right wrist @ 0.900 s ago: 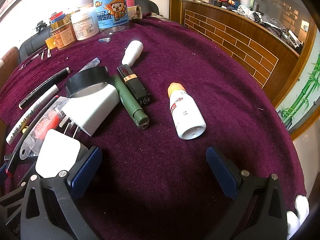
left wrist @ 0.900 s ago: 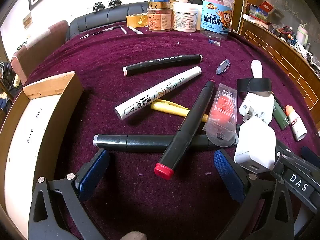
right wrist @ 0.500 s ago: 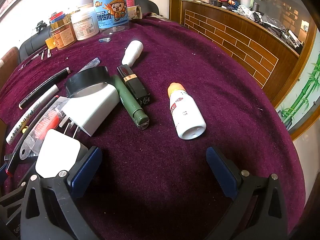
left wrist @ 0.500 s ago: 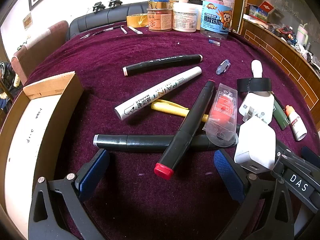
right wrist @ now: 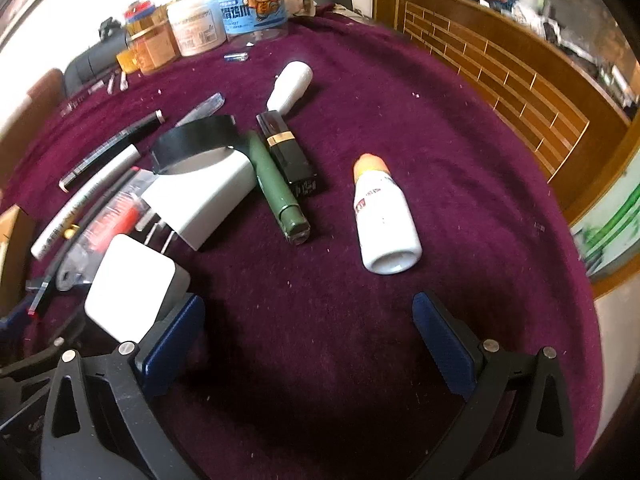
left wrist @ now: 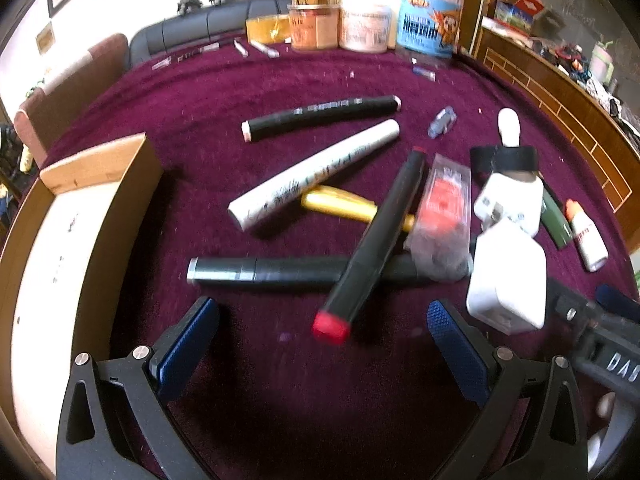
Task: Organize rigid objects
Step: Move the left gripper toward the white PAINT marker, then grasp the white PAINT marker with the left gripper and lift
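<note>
Purple cloth (left wrist: 280, 80) covers the table. Wooden box (left wrist: 96, 216) sits at its left edge, apart from the clutter. Two white chargers (right wrist: 200, 200) lie touching amid the pile. Red-capped marker (left wrist: 372, 248) lies across a grey marker (left wrist: 260, 270); white marker (left wrist: 316, 172) rests over a yellow pen (left wrist: 340, 208). White bottle (right wrist: 386, 220) lies alone, right of the green tube (right wrist: 276, 188). Left gripper (left wrist: 320, 332) and right gripper (right wrist: 308, 332) both spread wide above the cloth, holding nothing.

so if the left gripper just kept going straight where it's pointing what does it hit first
Probably the red-capped end of the black marker, which lies just ahead between the open fingers of the left gripper. Depth is unclear; it might reach the purple cloth first.
</note>
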A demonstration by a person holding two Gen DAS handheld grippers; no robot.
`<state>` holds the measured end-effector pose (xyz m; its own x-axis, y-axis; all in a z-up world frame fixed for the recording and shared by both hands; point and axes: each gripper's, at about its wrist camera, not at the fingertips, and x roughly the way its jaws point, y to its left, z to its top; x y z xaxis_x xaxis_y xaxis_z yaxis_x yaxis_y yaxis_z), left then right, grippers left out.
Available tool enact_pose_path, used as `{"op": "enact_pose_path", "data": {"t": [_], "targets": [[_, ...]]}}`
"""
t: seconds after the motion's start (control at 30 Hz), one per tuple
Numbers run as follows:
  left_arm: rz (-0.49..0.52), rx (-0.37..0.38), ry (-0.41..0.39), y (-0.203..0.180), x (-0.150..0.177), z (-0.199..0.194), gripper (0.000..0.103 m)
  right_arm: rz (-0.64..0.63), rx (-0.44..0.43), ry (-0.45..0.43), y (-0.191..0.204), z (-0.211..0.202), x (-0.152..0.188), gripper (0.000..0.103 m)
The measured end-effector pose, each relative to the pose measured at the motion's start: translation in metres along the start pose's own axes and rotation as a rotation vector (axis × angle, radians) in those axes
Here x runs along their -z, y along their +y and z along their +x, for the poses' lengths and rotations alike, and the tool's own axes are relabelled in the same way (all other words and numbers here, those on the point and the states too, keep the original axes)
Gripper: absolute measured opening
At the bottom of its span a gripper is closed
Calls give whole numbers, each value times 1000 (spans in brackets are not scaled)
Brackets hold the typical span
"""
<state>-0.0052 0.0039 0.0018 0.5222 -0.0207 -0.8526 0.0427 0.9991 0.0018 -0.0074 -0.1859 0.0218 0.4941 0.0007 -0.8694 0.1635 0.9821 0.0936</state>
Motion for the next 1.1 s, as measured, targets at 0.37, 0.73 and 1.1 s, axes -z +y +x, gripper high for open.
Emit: {"op": "enact_pose_path", "data": {"t": [0.37,0.73,1.1], "targets": [[2,-13,-12,-1,12,-8,102,-40,19,-73,-8,-20,10,99],[-38,79,-43,25,11,-44,79,89,11,-362,-43,-46,-18,100],[14,135,-108,46,-15,-62,53,137,-36,-341,-53,-33,-8,100]]}}
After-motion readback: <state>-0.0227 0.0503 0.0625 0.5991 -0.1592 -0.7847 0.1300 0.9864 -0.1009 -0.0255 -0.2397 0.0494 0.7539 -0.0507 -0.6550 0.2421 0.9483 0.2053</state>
